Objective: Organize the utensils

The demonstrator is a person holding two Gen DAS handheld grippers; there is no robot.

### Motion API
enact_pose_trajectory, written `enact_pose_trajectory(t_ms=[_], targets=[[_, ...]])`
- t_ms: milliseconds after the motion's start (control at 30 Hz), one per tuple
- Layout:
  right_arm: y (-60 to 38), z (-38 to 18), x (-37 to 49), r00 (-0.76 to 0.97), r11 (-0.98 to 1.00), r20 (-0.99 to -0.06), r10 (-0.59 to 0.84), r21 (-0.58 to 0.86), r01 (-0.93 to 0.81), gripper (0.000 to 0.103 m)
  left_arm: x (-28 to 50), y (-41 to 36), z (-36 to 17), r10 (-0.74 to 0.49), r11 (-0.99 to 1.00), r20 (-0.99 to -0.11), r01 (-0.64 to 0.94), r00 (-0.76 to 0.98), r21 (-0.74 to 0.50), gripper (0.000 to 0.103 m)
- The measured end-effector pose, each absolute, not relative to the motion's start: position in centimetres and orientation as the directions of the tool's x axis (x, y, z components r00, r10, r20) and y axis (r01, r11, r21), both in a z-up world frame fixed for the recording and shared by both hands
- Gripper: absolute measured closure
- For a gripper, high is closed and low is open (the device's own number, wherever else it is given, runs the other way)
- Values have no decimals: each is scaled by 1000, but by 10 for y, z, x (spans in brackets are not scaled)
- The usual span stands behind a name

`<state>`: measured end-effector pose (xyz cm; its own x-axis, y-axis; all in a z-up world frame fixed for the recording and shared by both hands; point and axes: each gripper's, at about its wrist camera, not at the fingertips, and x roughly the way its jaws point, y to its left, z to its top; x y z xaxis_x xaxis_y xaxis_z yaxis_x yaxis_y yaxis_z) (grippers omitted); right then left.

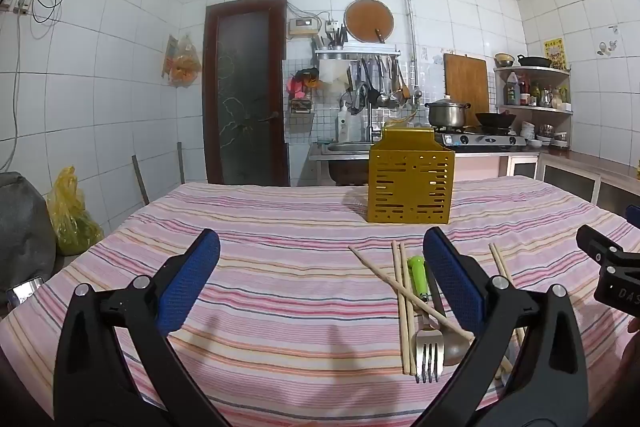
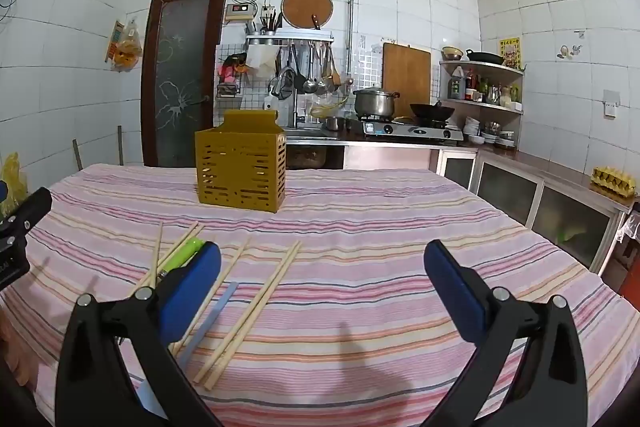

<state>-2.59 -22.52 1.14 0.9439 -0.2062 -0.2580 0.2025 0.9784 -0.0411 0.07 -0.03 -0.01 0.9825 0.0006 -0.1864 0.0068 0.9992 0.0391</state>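
While both grippers hang above the near edge of the striped surface [image 1: 280, 291] with nothing between their blue pads, the loose utensils lie in the gap between the two. The left gripper [image 1: 320, 283] is spread wide and empty; the cluster sits just inside and under its right-hand finger. The right gripper [image 2: 322, 287] is equally spread and empty, with the utensils under and beside its left-hand finger.

Nearest in the left wrist view lies one fork [image 1: 429, 347], tines toward the camera, its green handle [image 1: 418, 277] pointing away toward the holder. A spoon bowl [image 1: 456, 345] shows just beside it. One pale flat blade [image 2: 208, 323] shows in the right wrist view, running the same near-to-far way.

Chopsticks [image 2: 256, 311] lie mostly lengthwise too; roughly seven sticks are visible, one crossing the fork diagonally, though overlaps make the count uncertain.

Farther back, well apart from the pile, stands one perforated golden holder [image 1: 410, 183], upright. Either gripper seems about equally near the pile; a lengthwise item likely calls for closing across its narrow width.
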Motion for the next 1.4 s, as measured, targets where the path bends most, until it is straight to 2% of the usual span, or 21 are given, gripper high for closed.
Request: enact_pose_trajectory(t_ms=[233, 1400], targets=[[-225, 12, -28, 943, 978, -260, -207, -38, 204, 4, 0, -4, 0, -6, 999, -167, 12, 986, 39, 5], [-235, 23, -36, 943, 976, -252, -215, -41, 212, 4, 0, -1, 0, 5, 999, -176, 2, 984, 40, 5]])
